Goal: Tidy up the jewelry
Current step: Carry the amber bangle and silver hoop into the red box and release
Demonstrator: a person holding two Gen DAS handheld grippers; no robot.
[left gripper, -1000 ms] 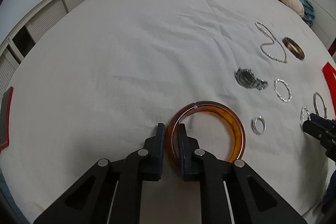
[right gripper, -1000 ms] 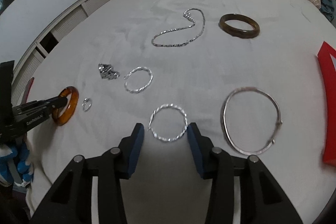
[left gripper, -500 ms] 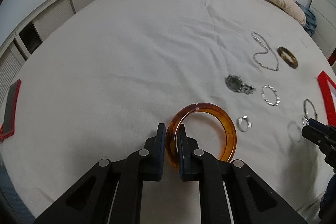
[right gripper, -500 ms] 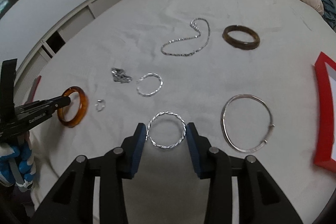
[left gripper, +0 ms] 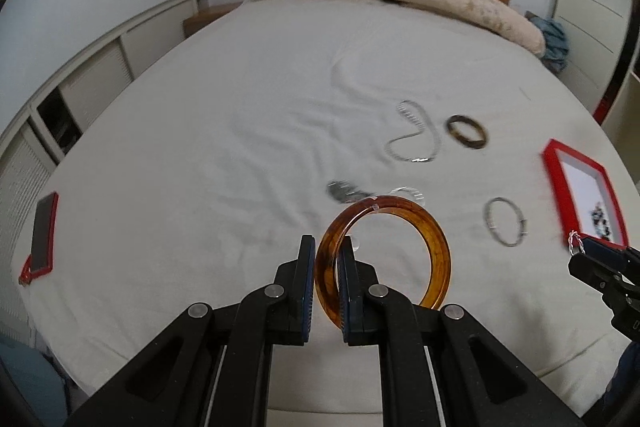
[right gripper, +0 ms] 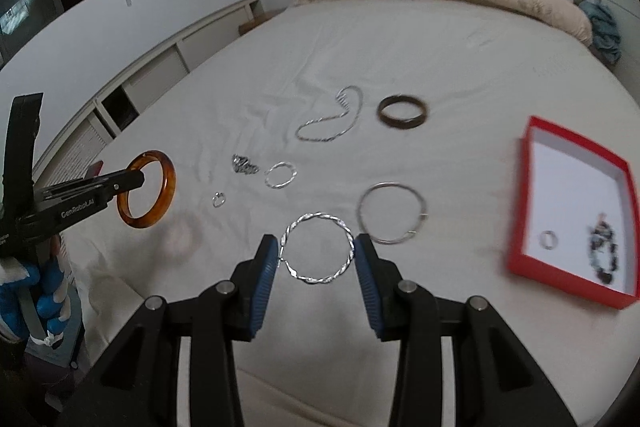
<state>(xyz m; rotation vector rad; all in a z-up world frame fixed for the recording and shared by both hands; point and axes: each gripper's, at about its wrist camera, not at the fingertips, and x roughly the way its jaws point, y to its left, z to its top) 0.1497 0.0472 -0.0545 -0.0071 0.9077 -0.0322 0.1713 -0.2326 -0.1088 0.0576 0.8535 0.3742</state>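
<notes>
The left gripper [left gripper: 325, 269] is clamping the amber bangle [left gripper: 434, 247]; the right gripper [right gripper: 316, 255] is pinching the twisted silver hoop [right gripper: 318, 249] across its width. Ahead, six pieces are lying loose on the bed [right gripper: 460, 59]; right of the jaws, the red box [right gripper: 520, 203] is holding two.

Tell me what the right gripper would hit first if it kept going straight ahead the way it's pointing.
Holding the twisted silver hoop, the right gripper points mostly at bare bed sheet; farther along lies the silver chain necklace, though depth is uncertain.

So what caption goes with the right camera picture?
Right gripper lifts a twisted silver bangle toward the red box.
</notes>
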